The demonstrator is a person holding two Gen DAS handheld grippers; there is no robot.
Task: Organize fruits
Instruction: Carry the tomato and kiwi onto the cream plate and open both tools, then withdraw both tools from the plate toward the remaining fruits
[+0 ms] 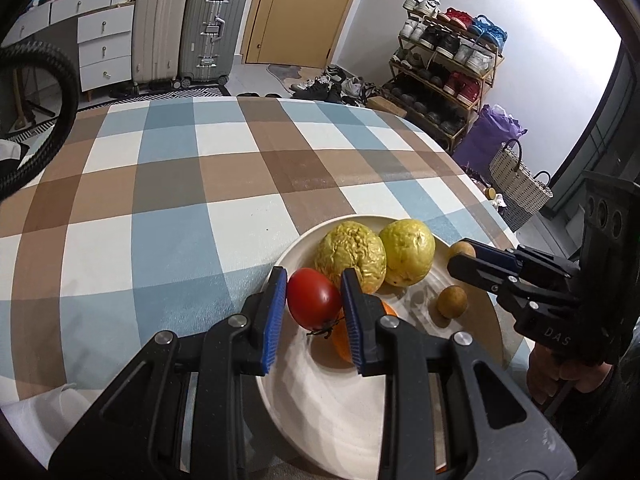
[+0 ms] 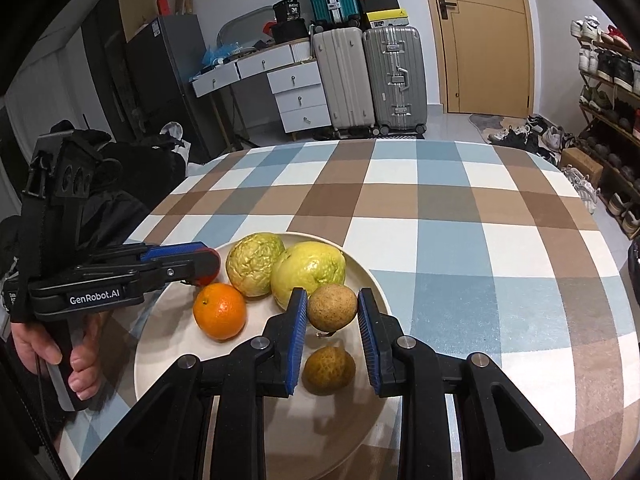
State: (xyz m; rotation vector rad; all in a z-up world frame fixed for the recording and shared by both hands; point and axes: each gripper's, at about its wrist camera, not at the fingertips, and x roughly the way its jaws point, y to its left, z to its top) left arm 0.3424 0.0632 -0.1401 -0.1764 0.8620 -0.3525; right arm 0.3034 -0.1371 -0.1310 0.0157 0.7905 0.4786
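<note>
A cream plate sits on the checked tablecloth near the table's front edge. On it lie a wrinkled yellow-green fruit, a smooth yellow-green one, an orange and a small brown fruit. My left gripper is shut on a red tomato just above the orange. My right gripper is shut on a second small brown fruit over the plate's right side.
The checked tablecloth stretches bare beyond the plate. A hand holds the left gripper's handle. A black cable hangs at the far left. Suitcases, drawers, a door and a shoe rack stand beyond the table.
</note>
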